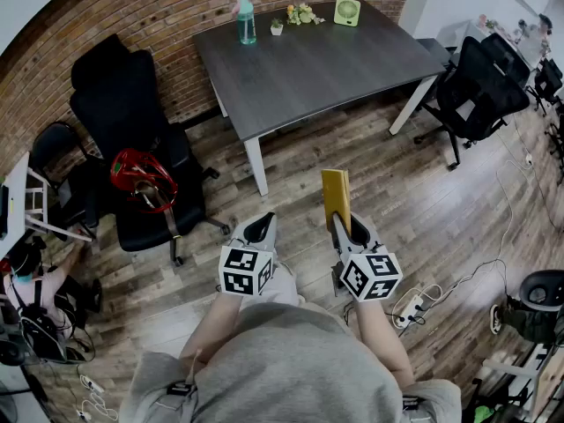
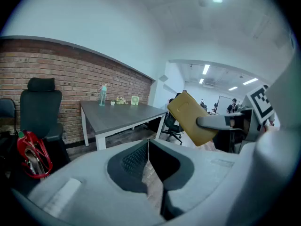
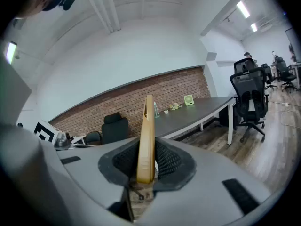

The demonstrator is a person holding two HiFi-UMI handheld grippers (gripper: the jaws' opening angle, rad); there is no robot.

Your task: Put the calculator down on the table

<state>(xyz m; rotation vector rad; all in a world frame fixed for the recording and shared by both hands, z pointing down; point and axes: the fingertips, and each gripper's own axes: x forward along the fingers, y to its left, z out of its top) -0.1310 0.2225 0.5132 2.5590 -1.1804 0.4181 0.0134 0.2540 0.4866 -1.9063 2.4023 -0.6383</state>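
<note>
Here, a person (image 1: pixel 291 359) stands over a wooden floor (image 1: pixel 441 210). The right gripper (image 1: pixel 345 223) clamps a yellow calculator (image 1: pixel 336 199) upright and edge-on in the air, well apart from the grey table (image 1: pixel 326 60) ahead. Just beside it, the left gripper (image 1: pixel 260 227) has its jaws together, holding nothing.

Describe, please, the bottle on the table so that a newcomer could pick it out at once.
Find the dark grey rectangular table beside the red brick wall. Its wall-side edge carries small items; the translucent teal plastic bottle is the tallest, at the row's left end.
</note>
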